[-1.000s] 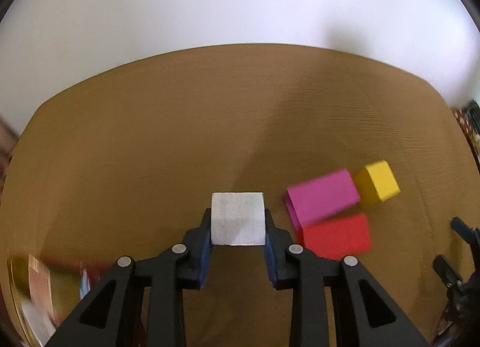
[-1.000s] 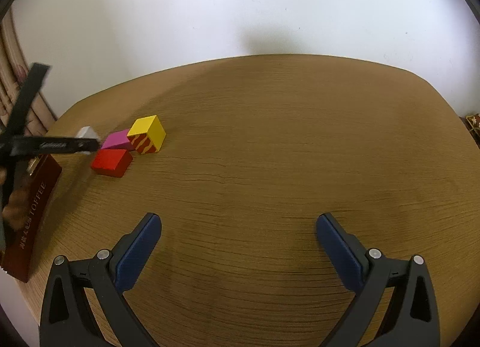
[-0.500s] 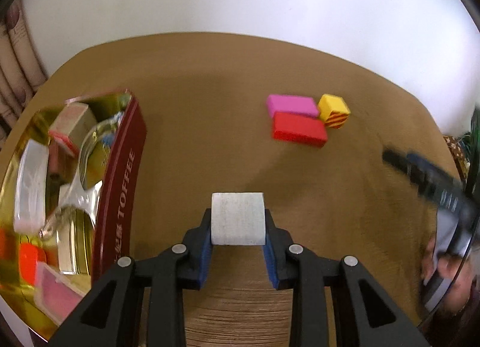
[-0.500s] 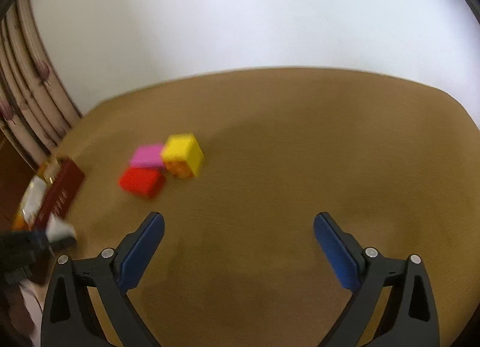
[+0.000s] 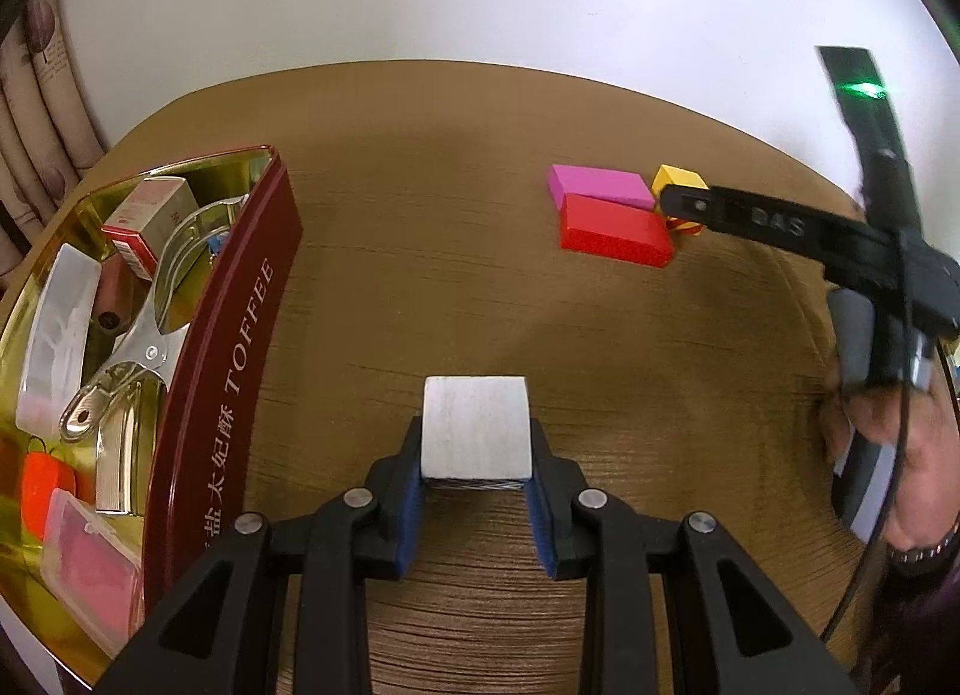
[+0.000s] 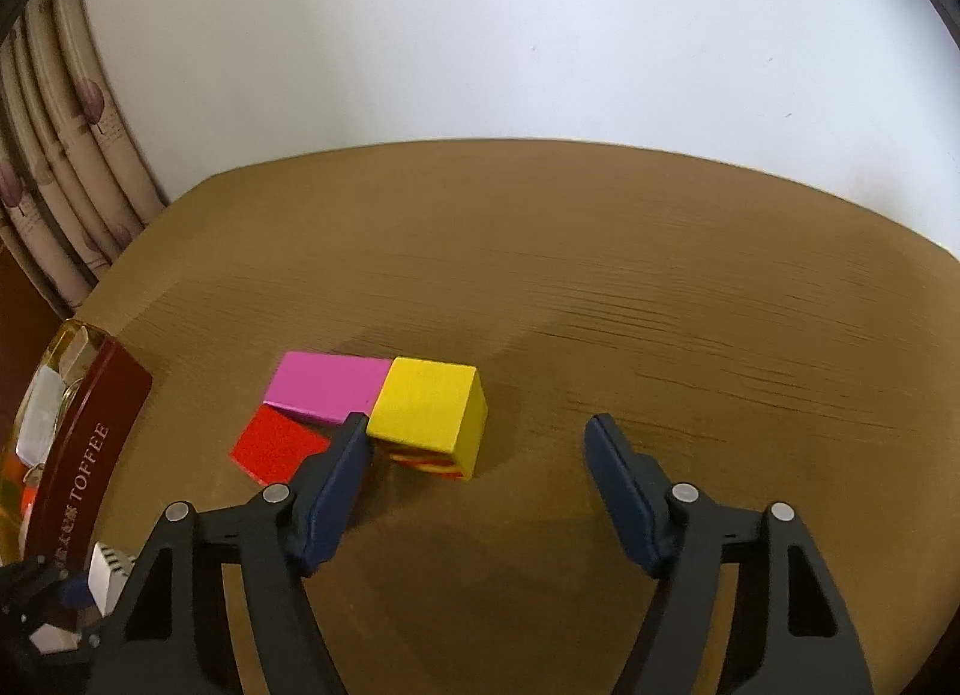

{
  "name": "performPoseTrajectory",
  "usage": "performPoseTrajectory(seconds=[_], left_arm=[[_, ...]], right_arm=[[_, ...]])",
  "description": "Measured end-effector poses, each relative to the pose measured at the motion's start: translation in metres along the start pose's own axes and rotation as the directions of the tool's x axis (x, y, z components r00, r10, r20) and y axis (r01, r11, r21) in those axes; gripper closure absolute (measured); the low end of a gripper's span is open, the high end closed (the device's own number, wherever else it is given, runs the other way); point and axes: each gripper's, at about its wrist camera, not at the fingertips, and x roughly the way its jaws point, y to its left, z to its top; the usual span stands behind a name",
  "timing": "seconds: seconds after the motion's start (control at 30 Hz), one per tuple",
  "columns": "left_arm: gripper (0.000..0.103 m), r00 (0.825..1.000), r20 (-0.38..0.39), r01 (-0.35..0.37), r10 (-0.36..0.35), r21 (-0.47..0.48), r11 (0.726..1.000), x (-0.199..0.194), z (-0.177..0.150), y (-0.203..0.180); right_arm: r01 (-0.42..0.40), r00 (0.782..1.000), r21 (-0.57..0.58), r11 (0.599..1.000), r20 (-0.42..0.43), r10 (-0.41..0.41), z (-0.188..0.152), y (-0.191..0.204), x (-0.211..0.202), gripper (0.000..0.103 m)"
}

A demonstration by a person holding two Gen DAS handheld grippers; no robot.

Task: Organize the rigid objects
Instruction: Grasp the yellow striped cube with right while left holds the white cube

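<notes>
Carrying a white block [image 5: 477,425] between its blue fingers [image 5: 407,521], the left gripper [image 5: 477,506] hangs over the wooden bench [image 5: 420,275], clamped on the block's two sides. The block sits clear of the bench top, just right of the dark red toffee tin [image 5: 240,347]. That tin lies open at the left edge of the bench and already holds a metal clip [image 5: 138,347], small boxes and other bits, so it is most likely where things are being gathered.

The right gripper [image 6: 477,446] is at a different step. Its fingers are closing, with the yellow cube [image 6: 429,413] between them but not yet pinched: the left finger [image 6: 336,485] lies at the cube's near left corner, by the red block [image 6: 273,446], while the other finger stands well off to the right. The cube touches the pink block [image 6: 327,383], and the pink and red blocks lie side by side.

For the left hand, the next move calls for swinging the white block left over the tin's rim and finding a free patch among the clutter before letting go. For the right hand, the closing fingers need to centre on the cube, since the left finger could nudge the red or pink block. A straight lift after the pinch would leave the neighbours undisturbed.
</notes>
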Motion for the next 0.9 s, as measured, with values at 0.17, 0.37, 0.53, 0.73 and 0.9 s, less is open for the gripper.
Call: performPoseTrajectory(seconds=[0.17, 0.37, 0.53, 0.73, 0.9], left_arm=[[0.073, 1.0, 0.001, 0.013, -0.013, -0.013, 1.0, -0.004, -0.002, 0.001], [0.073, 1.0, 0.021, -0.012, 0.012, 0.008, 1.0, -0.012, -0.007, -0.003], [0.073, 0.999, 0.051, -0.015, 0.014, 0.019, 1.0, -0.013, -0.012, -0.005], [0.073, 0.999, 0.041, 0.034, -0.035, 0.026, 0.999, -0.02, -0.015, -0.012], [0.073, 0.995, 0.077, 0.059, -0.063, 0.051, 0.997, -0.05, -0.025, -0.023]], right_arm=[[0.034, 0.999, -0.029, 0.999, -0.013, -0.034, 0.002, 0.004, 0.008, 0.055], [0.065, 0.998, -0.011, 0.998, -0.005, -0.065, -0.004, -0.004, 0.0, 0.075], [0.072, 0.997, -0.015, 0.997, -0.005, -0.072, -0.018, -0.005, -0.012, 0.075], [0.074, 0.997, 0.028, 0.997, -0.001, -0.074, -0.052, -0.019, -0.041, 0.075], [0.088, 0.996, 0.023, 0.996, 0.002, -0.088, -0.083, -0.022, -0.067, 0.075]])
